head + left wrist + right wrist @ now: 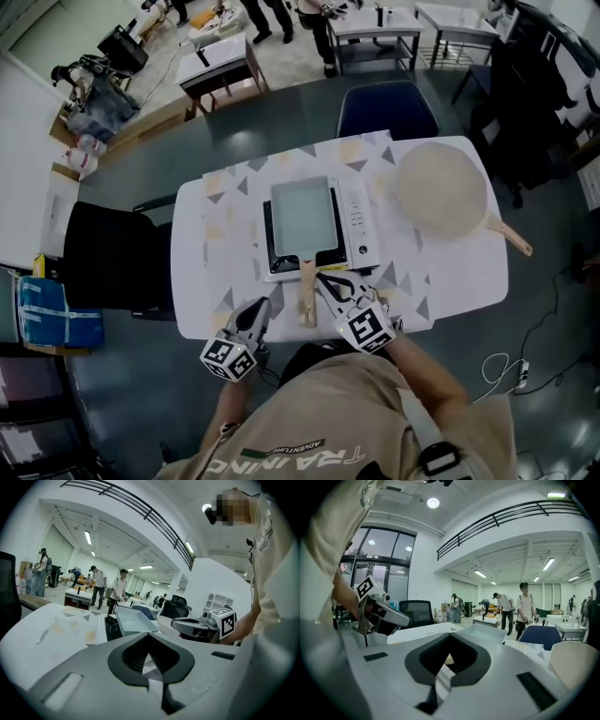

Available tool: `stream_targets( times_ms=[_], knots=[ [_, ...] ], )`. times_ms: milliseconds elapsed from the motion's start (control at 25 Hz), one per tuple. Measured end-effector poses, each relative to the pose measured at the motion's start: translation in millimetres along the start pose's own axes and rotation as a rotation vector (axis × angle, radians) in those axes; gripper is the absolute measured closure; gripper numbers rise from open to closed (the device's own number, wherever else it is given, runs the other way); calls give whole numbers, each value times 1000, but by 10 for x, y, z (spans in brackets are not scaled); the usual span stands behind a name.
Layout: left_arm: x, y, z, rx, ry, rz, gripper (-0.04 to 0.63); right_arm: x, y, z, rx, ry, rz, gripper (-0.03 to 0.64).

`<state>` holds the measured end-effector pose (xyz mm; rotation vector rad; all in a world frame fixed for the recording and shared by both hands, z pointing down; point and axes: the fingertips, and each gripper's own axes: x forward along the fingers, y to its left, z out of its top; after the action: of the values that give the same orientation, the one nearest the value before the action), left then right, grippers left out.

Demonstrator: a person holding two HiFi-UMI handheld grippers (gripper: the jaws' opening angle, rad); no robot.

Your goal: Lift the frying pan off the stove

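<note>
Fingers on the left gripper (262,304) were clenched together and empty; I found the right gripper (325,281) likewise closed on nothing. The rectangular frying pan (302,216) sat on the portable stove (354,221) at the middle of the surface (459,272). Its wooden handle (307,292) pointed toward me, between the grippers, with the right one just beside it.
</note>
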<state>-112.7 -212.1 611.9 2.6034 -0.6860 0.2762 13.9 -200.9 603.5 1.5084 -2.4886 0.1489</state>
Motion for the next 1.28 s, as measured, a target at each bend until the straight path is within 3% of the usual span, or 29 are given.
stream_targets(
  times_ms=[560,760,960,1080,1280],
  knots=[
    [362,56,88,-9,97,-279,595,-213,-234,315,72,-20,-309,620],
    [491,79,-24,-239,126,-401,595,-338,-186,246,76,5,-370,620],
    [627,-63,-206,-444,221,-541,589,-534,-165,141,125,58,-454,620],
    [692,-166,-223,-609,293,-605,459,-556,-93,131,129,64,-468,620],
    [844,-187,-283,-745,358,-612,440,-615,-52,152,115,74,-479,620]
  ],
)
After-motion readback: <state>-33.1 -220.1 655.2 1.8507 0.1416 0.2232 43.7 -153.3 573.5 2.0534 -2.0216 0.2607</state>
